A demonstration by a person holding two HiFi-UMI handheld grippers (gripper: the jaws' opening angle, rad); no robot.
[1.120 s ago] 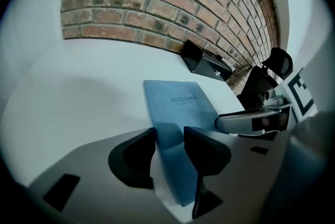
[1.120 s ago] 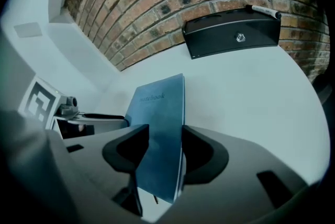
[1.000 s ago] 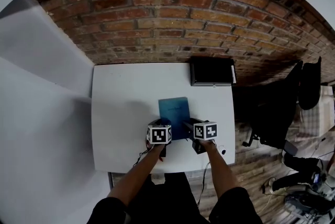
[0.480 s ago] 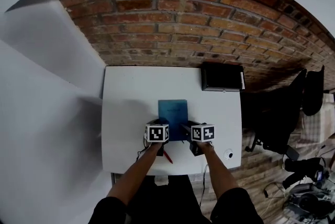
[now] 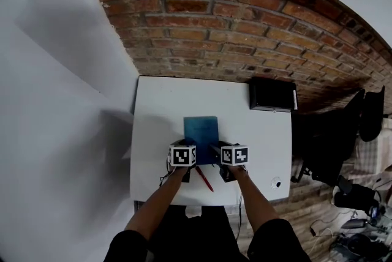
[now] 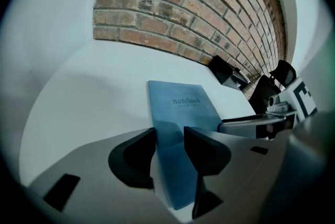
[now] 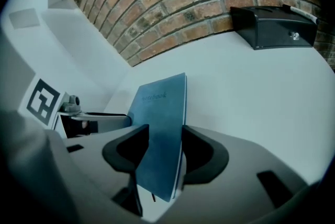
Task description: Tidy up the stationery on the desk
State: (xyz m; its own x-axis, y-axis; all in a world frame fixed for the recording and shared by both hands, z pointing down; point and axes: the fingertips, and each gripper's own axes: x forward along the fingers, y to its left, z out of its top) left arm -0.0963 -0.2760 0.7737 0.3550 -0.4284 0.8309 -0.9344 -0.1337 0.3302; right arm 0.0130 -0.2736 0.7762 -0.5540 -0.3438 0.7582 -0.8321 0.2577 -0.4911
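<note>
A blue notebook [image 5: 201, 134] is held over the white desk [image 5: 159, 120], its near edge between both grippers. My left gripper [image 5: 187, 161] is shut on the notebook's near left part [image 6: 180, 105], and the cover passes tilted between its pads at the left gripper [image 6: 170, 136]. My right gripper [image 5: 217, 158] is shut on the near right part; in the right gripper view the notebook [image 7: 159, 105] stands on edge between the jaws at the right gripper [image 7: 165, 136]. A red pen [image 5: 204, 179] lies on the desk just below the grippers.
A black box [image 5: 272, 95] sits at the desk's back right corner against the brick wall, also seen as the black box [image 7: 275, 26]. A small round white object [image 5: 277, 183] lies near the front right edge. A dark chair [image 5: 331, 144] stands right of the desk.
Both grippers have carried the notebook leftward across the desk, away from the black box. The red pen, hidden a second ago, now shows beneath them.
</note>
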